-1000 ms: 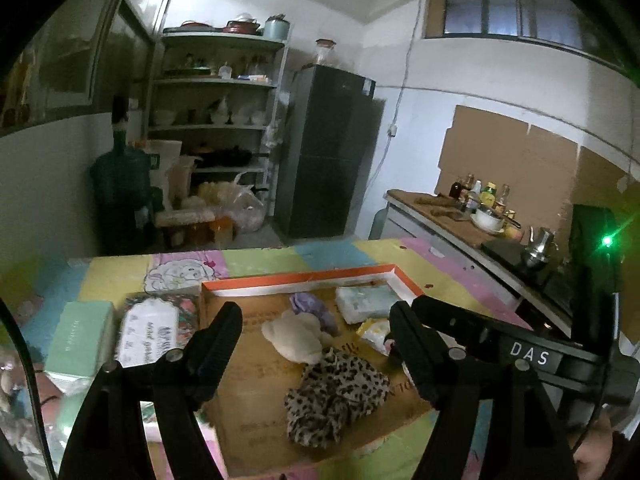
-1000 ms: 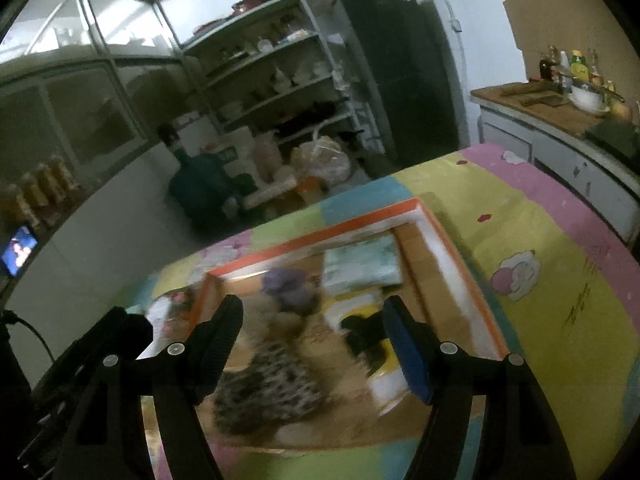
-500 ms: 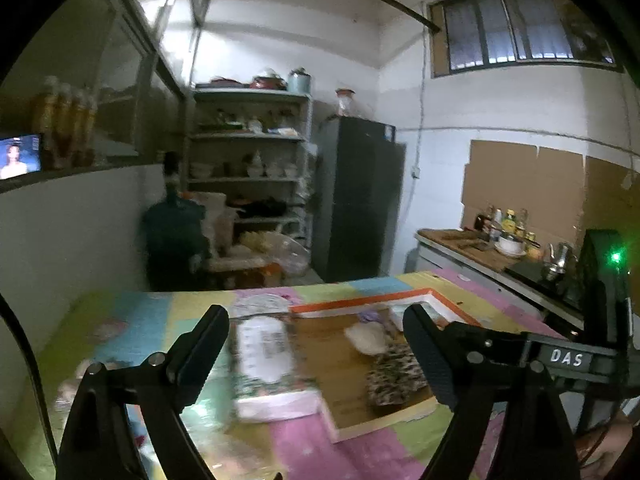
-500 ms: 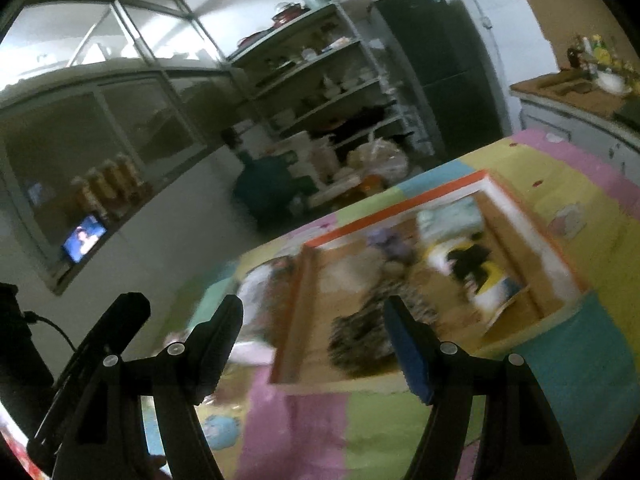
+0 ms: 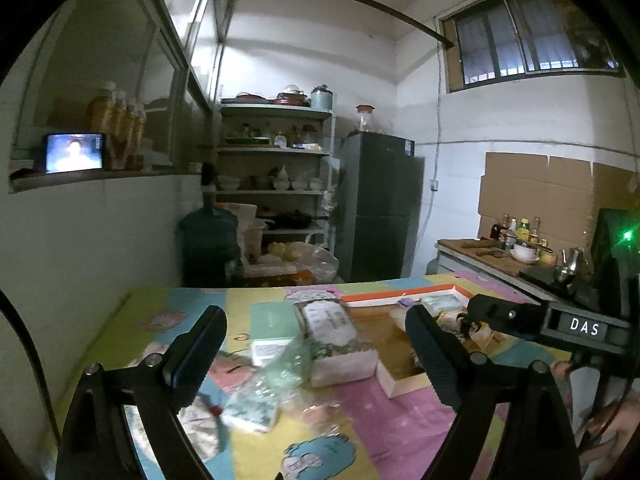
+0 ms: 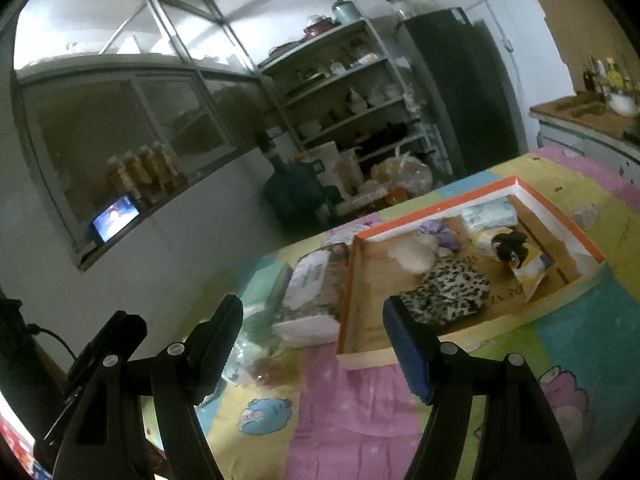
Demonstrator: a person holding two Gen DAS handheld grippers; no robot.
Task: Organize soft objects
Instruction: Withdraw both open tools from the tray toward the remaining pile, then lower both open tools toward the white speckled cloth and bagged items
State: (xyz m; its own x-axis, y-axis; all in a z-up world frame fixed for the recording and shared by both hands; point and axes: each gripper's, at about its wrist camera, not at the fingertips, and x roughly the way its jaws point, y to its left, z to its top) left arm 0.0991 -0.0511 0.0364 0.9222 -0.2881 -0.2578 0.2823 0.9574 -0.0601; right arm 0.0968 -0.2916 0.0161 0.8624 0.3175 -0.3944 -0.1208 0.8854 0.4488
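Observation:
An orange-rimmed cardboard tray (image 6: 436,209) lies on the colourful mat and also shows in the left wrist view (image 5: 400,298). In it lie a leopard-print cloth (image 6: 448,294), a cream plush (image 6: 412,256), a purple soft item (image 6: 442,232), a tissue pack (image 6: 488,212) and a black-haired doll on a yellow pack (image 6: 510,246). A floral wipes pack (image 5: 332,332) (image 6: 316,284) and a mint tissue pack (image 5: 272,322) lie left of the tray. My left gripper (image 5: 316,356) is open and empty above the packs. My right gripper (image 6: 312,344) is open and empty before the tray's near-left corner.
Crumpled clear plastic and small packs (image 5: 260,396) lie on the mat (image 6: 360,412) at the near left. A wall with a ledge and a small screen (image 5: 74,152) stands left. Shelves (image 5: 276,184), a water jug (image 5: 208,240) and a fridge (image 5: 380,204) stand behind.
Both grippers have pulled back and swung left, away from the tray. The packs left of the tray now sit between the left fingers. Both stay open and empty.

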